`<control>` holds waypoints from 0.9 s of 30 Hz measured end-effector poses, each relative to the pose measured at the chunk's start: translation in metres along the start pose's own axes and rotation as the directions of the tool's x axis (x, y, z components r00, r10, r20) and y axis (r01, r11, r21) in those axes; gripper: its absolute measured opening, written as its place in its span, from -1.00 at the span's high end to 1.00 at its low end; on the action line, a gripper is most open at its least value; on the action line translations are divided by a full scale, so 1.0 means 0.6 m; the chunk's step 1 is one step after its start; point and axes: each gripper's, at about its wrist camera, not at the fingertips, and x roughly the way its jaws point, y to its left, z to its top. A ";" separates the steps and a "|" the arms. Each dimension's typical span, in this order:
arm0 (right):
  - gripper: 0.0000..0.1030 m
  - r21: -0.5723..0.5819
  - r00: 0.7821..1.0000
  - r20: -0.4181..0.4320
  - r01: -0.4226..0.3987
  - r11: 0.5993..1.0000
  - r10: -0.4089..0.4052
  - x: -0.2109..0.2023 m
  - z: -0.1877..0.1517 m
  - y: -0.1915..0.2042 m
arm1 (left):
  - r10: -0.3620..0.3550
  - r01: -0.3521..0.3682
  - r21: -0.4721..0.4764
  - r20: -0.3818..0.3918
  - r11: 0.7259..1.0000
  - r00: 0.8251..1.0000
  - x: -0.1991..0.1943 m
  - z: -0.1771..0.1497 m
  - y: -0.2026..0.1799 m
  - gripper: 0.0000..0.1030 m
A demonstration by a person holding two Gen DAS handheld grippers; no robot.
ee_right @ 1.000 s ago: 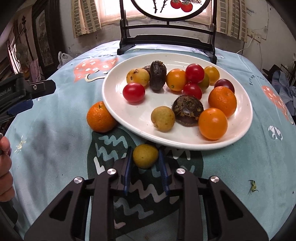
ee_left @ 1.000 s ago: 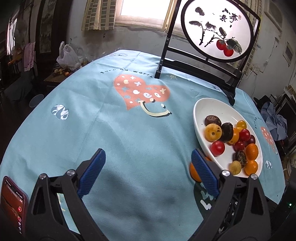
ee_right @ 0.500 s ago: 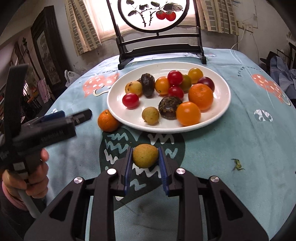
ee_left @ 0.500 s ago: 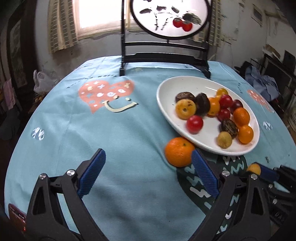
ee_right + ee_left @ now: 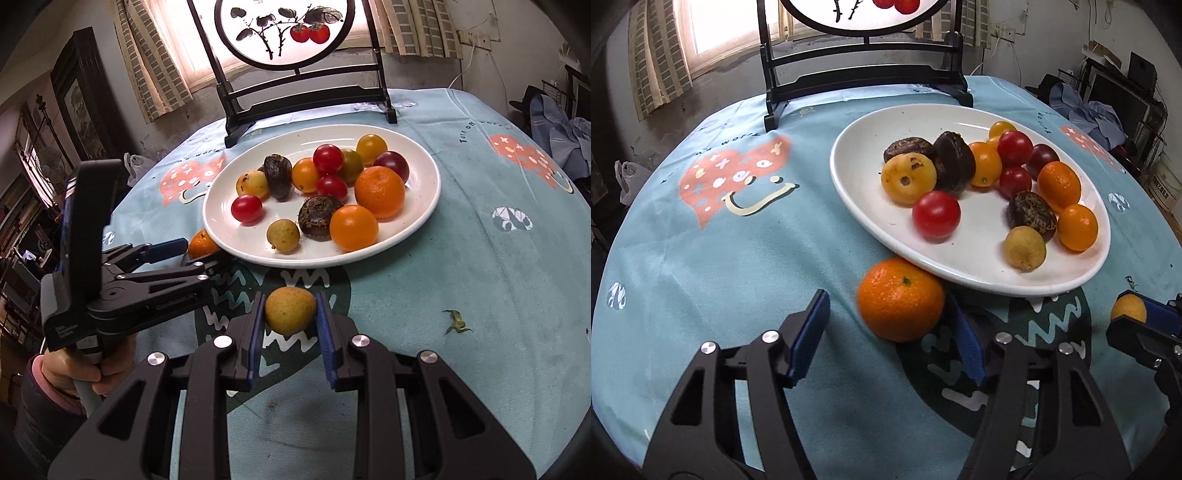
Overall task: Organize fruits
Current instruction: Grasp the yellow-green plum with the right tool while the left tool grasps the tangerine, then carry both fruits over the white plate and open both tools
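A white oval plate (image 5: 864, 206) (image 5: 424, 206) holds several fruits: red tomatoes, oranges, yellow and dark ones. An orange mandarin (image 5: 900, 299) (image 5: 201, 244) lies on the blue tablecloth against the plate's near rim. My left gripper (image 5: 890, 328) (image 5: 192, 254) is open, its jaws either side of the mandarin, the right pad close to it. My right gripper (image 5: 290, 314) is shut on a small yellow fruit (image 5: 290, 310) (image 5: 1128, 309), held just in front of the plate.
A black stand with a round painted screen (image 5: 306, 92) (image 5: 864, 74) stands behind the plate. A small green scrap (image 5: 456, 321) lies on the cloth at the right. The table edge curves away on all sides.
My left gripper swung right and moved forward until the mandarin sits between its jaws. My right gripper lifted the yellow fruit and drew back from the plate.
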 end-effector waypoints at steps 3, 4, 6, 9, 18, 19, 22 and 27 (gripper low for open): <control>0.47 0.001 1.000 -0.003 -0.004 1.000 0.004 0.000 0.002 -0.001 | 0.008 -0.008 0.011 -0.005 1.000 1.000 0.005 -0.002 -0.005 -0.13; 0.47 -0.002 1.000 -0.003 -0.003 1.000 0.003 0.000 0.002 0.000 | 0.003 -0.003 0.011 -0.004 1.000 1.000 0.003 -0.003 -0.005 -0.08; 0.47 -0.004 1.000 -0.004 -0.002 1.000 0.002 0.001 0.001 0.000 | -0.004 0.004 0.014 -0.004 1.000 1.000 0.001 -0.005 -0.008 0.06; 0.47 -0.005 1.000 -0.007 0.007 1.000 -0.007 0.005 0.001 -0.002 | 0.013 -0.012 0.028 -0.002 1.000 1.000 -0.003 -0.010 -0.016 0.12; 0.47 -0.034 0.999 -0.020 0.033 0.999 -0.033 0.017 -0.010 0.005 | 0.017 -0.016 -0.055 0.011 0.998 1.000 -0.040 -0.036 -0.013 0.14; 0.47 -0.037 0.999 -0.016 0.028 0.999 -0.029 0.014 -0.013 0.007 | 0.017 -0.016 -0.066 0.013 0.998 1.000 -0.048 -0.041 -0.014 0.14; 0.47 -0.047 1.000 0.015 0.007 0.999 -0.006 -0.005 -0.022 0.013 | -0.004 0.006 -0.092 0.032 0.996 0.999 -0.077 -0.059 -0.019 0.15; 0.46 -0.038 0.994 0.100 -0.050 0.998 0.053 -0.051 -0.015 0.012 | -0.033 0.042 -0.085 0.099 0.995 0.995 -0.130 -0.067 -0.040 0.15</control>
